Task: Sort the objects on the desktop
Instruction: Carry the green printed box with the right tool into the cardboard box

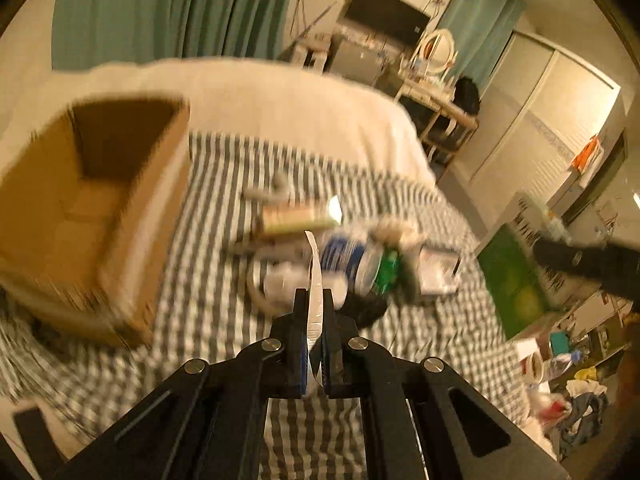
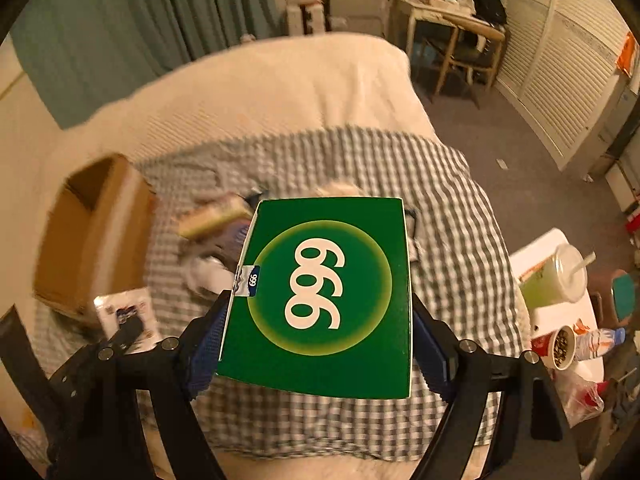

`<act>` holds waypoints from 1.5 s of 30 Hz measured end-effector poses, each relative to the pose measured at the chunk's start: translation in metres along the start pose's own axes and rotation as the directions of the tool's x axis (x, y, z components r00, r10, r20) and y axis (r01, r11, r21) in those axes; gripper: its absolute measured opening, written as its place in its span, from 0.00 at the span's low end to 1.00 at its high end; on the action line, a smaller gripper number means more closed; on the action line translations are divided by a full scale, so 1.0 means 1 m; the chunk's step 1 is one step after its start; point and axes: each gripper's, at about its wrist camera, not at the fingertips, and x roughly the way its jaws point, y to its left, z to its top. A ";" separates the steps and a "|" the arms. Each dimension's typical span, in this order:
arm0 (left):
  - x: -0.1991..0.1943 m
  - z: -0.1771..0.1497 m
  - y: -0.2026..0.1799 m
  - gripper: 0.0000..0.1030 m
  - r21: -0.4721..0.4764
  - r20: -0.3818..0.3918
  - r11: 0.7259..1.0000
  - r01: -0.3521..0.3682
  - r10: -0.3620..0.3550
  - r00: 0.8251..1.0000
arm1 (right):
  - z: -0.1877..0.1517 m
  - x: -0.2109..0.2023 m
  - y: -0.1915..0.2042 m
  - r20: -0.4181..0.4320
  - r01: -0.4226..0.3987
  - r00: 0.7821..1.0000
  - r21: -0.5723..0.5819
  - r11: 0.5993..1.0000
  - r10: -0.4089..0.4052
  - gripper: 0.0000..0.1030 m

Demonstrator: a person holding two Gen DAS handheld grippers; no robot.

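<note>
- Sachet (image 1: 315, 280) sits pinched edge-on in our left gripper (image 1: 315, 300), above the checked cloth (image 1: 208, 280).
- Our right gripper (image 2: 320, 320) clamps the green box (image 2: 324, 300); carton (image 2: 92, 240) far left.

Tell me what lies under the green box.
Under the green box, held in the right gripper, only checked cloth shows around its edges. Anything directly beneath is covered.

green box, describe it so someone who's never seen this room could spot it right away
Start at the bed with the grey-and-white checked blanket. Above it, the right gripper holds a flat green box by its side edges. Unlike the open brown cardboard box on the blanket to its left, it is bright green with a white 999 inside a glowing circle.
</note>
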 end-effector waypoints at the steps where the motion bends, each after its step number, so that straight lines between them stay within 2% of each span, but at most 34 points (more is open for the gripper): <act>1: -0.013 0.015 -0.001 0.04 0.043 0.013 0.998 0.034 -0.034 0.999 | 0.004 -0.010 0.011 0.015 -0.015 1.000 -0.003 1.000 0.015 0.79; 5: -0.052 0.062 -0.001 0.04 0.114 0.095 0.993 0.012 -0.022 0.995 | 0.017 -0.036 0.053 0.053 -0.085 0.995 -0.010 0.996 0.085 0.79; 7: -0.067 0.087 0.005 0.04 0.138 0.108 0.990 -0.021 0.006 0.994 | 0.024 -0.049 0.079 0.080 -0.123 0.989 -0.008 0.992 0.123 0.78; 12: -0.093 0.125 0.047 0.04 0.173 0.138 0.981 -0.087 0.063 0.988 | 0.047 -0.071 0.136 0.137 -0.225 0.965 0.001 0.974 0.223 0.78; 14: -0.091 0.131 0.073 0.04 0.156 0.120 0.983 -0.097 0.078 0.990 | 0.055 -0.074 0.162 0.152 -0.271 0.951 -0.002 0.963 0.268 0.78; 20: -0.058 0.128 0.149 0.04 0.090 0.032 0.989 -0.115 0.112 0.993 | 0.053 -0.042 0.217 0.103 -0.302 0.947 -0.027 0.953 0.303 0.78; 21: -0.051 0.127 0.159 0.04 0.085 0.021 0.989 -0.119 0.118 0.993 | 0.050 -0.037 0.220 0.093 -0.294 0.951 -0.010 0.956 0.294 0.78; 25: -0.029 0.123 0.196 0.04 0.035 -0.011 0.995 -0.092 0.093 0.996 | 0.054 0.001 0.231 0.047 -0.333 0.943 0.055 0.941 0.331 0.78; 28: -0.018 0.120 0.217 0.04 0.009 -0.013 0.995 -0.104 0.104 0.994 | 0.062 0.027 0.244 0.032 -0.356 0.935 0.075 0.932 0.354 0.79; 33: -0.008 0.113 0.232 0.07 0.002 -0.028 0.990 -0.140 0.140 0.990 | 0.065 0.060 0.264 0.001 -0.388 0.921 0.106 0.916 0.390 0.80; 34: -0.006 0.111 0.236 0.19 -0.002 -0.033 0.989 -0.146 0.146 0.989 | 0.065 0.066 0.268 -0.001 -0.406 0.913 0.114 0.907 0.409 0.82; 35: -0.005 0.110 0.237 0.37 -0.005 -0.040 0.989 -0.147 0.147 0.988 | 0.066 0.069 0.271 0.001 -0.423 0.905 0.119 0.898 0.426 0.83; 36: -0.005 0.109 0.235 0.51 -0.003 -0.040 0.987 -0.158 0.158 0.987 | 0.067 0.072 0.272 0.010 -0.436 0.898 0.129 0.890 0.439 0.82; 37: -0.005 0.109 0.235 0.74 -0.001 -0.033 0.985 -0.172 0.172 0.985 | 0.066 0.073 0.270 0.018 -0.442 0.896 0.136 0.886 0.444 0.84; 38: -0.009 0.108 0.233 0.83 -0.001 -0.012 0.982 -0.189 0.189 0.982 | 0.068 0.073 0.270 0.025 -0.443 0.896 0.142 0.885 0.444 0.86; 40: -0.017 0.109 0.228 0.83 0.004 0.021 0.982 -0.190 0.190 0.982 | 0.070 0.069 0.264 0.052 -0.436 0.900 0.155 0.887 0.433 0.89; 45: -0.030 0.110 0.214 0.83 -0.019 0.020 0.987 -0.162 0.163 0.986 | 0.072 0.049 0.244 0.081 -0.415 0.910 0.160 0.896 0.407 0.89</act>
